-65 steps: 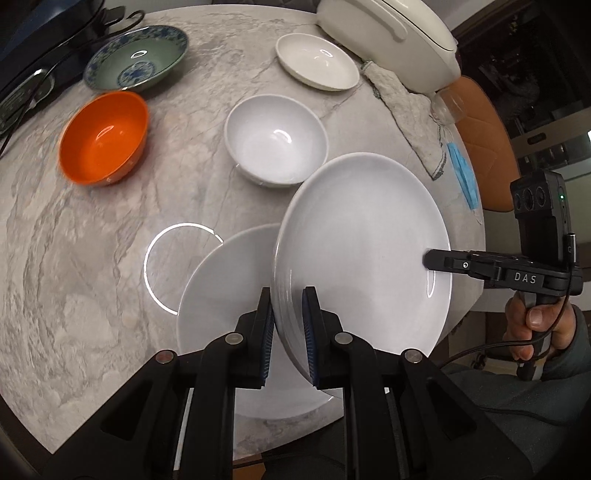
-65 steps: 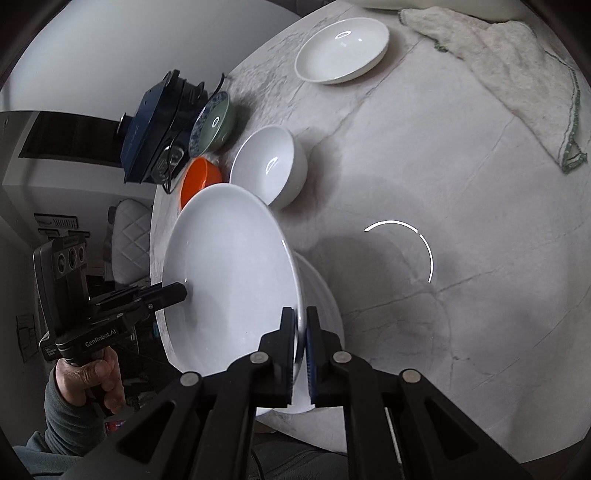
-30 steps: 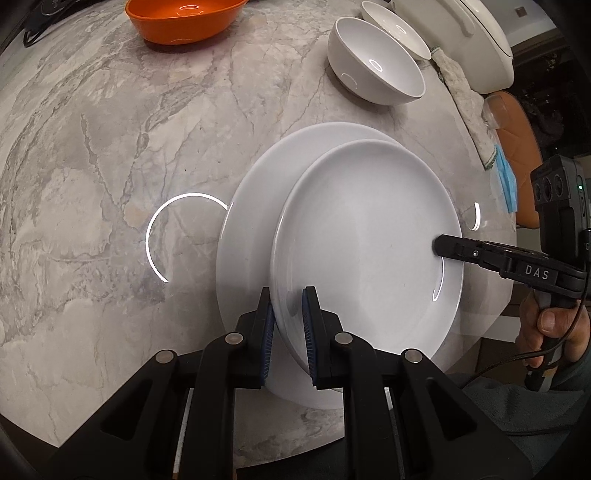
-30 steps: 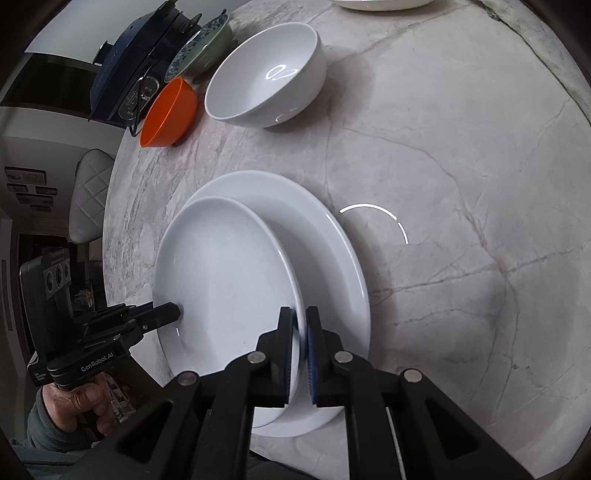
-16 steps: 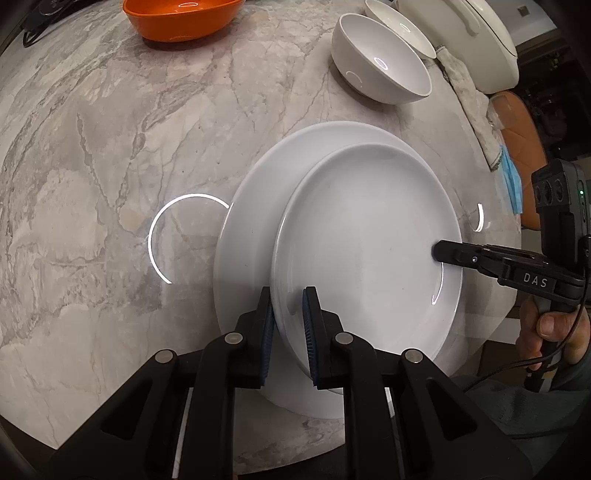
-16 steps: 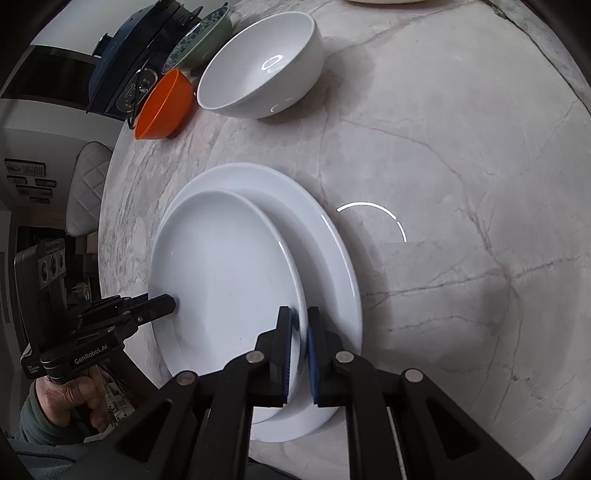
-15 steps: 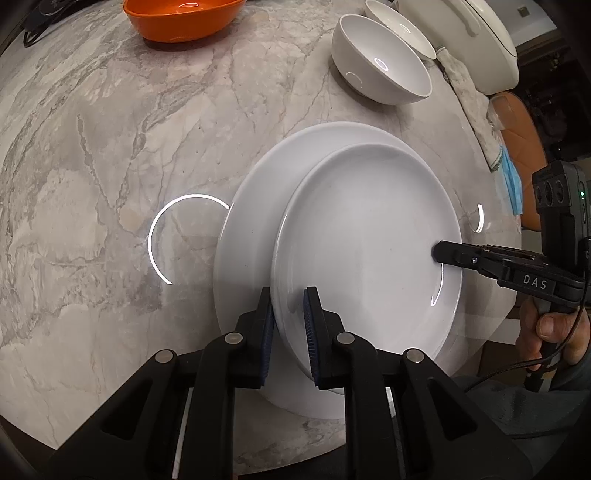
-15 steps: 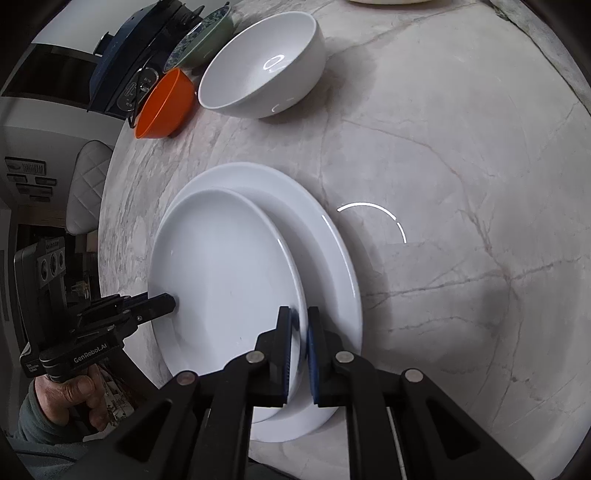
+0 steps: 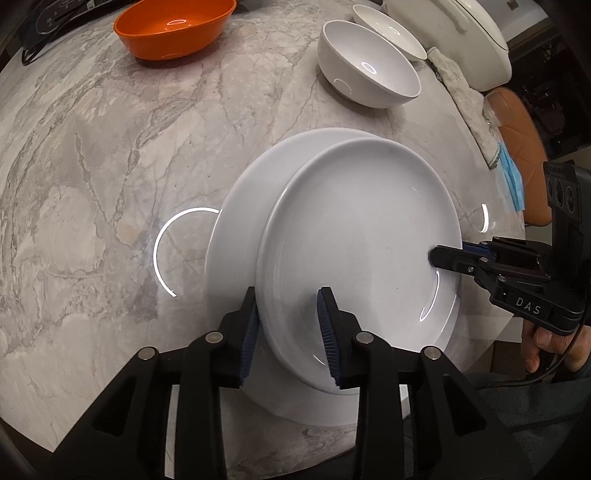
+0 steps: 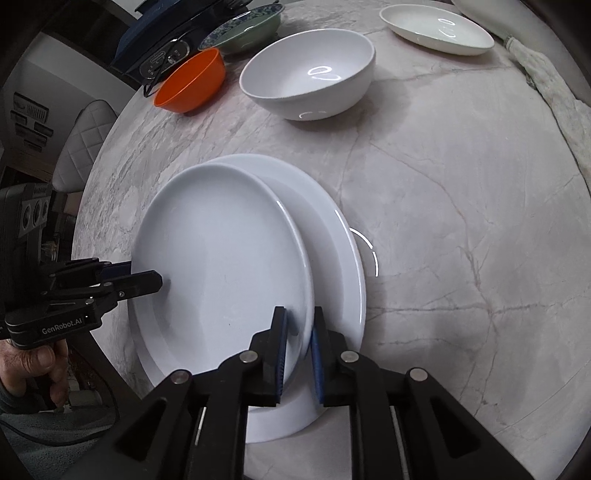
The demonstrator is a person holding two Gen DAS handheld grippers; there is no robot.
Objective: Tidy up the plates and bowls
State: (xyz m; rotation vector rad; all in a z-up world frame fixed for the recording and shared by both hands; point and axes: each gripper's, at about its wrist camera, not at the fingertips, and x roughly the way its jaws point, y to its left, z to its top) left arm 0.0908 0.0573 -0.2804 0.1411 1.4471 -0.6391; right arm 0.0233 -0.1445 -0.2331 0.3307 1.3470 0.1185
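A white plate point(image 9: 362, 240) lies stacked on a larger white plate point(image 9: 240, 218) near the front edge of the marble table point(image 9: 92, 166). My left gripper point(image 9: 288, 317) is open, its jaws standing apart on either side of the top plate's near rim. In the right wrist view my right gripper point(image 10: 297, 332) is open too, its jaws a little apart around the opposite rim of the top plate point(image 10: 221, 258), which rests on the larger plate point(image 10: 332, 229). Each gripper shows in the other's view.
A white bowl point(image 10: 308, 74), an orange bowl point(image 10: 192, 81), a patterned green bowl point(image 10: 243, 33) and a shallow white dish point(image 10: 436, 29) stand farther back. A cloth point(image 10: 554, 96) lies at the right edge. A white cooker point(image 9: 461, 37) stands at the far right.
Both grippers have opened and let go of the top plate, which now rests on the larger plate. The left jaws opened wide, the right jaws only a little.
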